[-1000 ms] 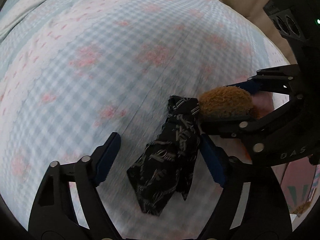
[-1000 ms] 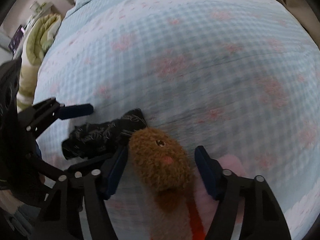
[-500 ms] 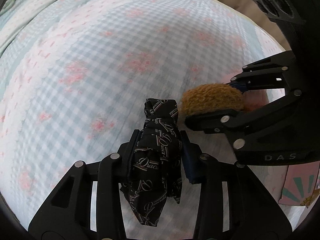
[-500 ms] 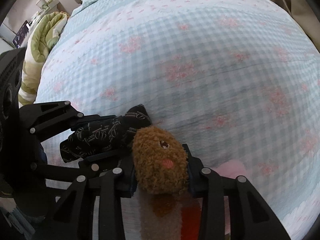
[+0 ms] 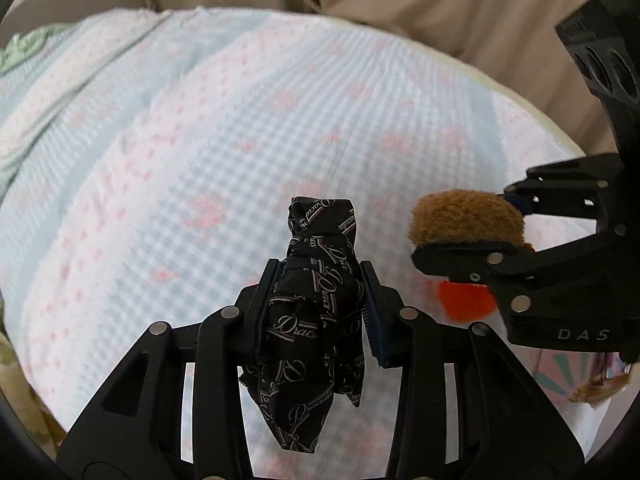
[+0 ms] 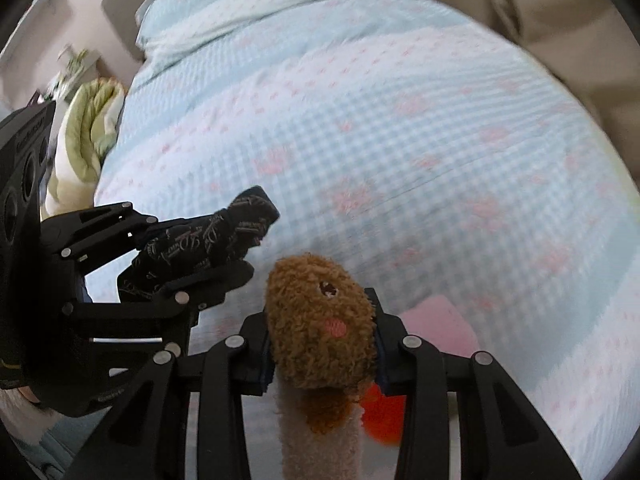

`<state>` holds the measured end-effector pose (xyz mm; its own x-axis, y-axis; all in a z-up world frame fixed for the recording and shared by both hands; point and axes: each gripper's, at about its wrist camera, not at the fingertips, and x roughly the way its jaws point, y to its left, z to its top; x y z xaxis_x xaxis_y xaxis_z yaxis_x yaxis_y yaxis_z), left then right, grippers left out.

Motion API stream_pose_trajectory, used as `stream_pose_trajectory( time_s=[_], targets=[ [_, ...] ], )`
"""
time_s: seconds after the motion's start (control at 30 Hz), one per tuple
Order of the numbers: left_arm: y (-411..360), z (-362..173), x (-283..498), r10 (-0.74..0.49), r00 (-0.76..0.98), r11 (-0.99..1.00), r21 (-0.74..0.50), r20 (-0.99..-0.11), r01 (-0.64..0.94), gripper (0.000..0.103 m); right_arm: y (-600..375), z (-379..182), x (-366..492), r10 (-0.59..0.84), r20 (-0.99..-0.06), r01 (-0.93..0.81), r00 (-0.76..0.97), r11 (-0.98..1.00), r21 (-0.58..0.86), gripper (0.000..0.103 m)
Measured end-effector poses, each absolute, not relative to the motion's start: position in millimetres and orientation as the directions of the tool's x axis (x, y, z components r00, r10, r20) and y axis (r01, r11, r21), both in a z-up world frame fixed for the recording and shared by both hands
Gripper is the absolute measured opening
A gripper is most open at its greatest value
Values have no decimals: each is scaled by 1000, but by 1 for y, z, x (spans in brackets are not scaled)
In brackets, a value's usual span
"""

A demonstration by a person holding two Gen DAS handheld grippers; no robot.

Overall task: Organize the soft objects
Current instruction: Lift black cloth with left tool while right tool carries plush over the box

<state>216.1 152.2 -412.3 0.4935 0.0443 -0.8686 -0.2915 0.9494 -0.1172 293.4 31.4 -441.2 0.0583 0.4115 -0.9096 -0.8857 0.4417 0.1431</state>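
Left hand-held gripper (image 5: 318,300) clamps a crumpled black scarf (image 5: 316,320) with pale script print, bottom centre of frame, above the bed (image 5: 200,140). Right hand-held gripper (image 6: 320,344) squeezes a fuzzy brown plush toy (image 6: 320,328), pink cheek, red patch below; its lower body is cut off. Bedspread is blurry gingham, blue-pink.

I read "DAS" in pale capitals on the black body of the right gripper (image 5: 472,236), cut off at the frame edge. The black cloth (image 5: 316,312) held in the left gripper (image 5: 318,304) repeats a cursive script, roughly "Draci…"; I can't make out the full word.
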Motion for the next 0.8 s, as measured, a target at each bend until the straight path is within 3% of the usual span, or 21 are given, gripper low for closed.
stream_pose_trajectory(
  time_s=[0.47,0.8],
  targets=[
    [109,-260,158,35,565,981,-79,-824,-177,35,-67,-289,198,405,-845,-639,349,762,101,35],
    [36,-197,134,-94,602,991,-135,-793,-23,35,-163,-240,137,356,-796,-347,490,917,196,35]
  ],
)
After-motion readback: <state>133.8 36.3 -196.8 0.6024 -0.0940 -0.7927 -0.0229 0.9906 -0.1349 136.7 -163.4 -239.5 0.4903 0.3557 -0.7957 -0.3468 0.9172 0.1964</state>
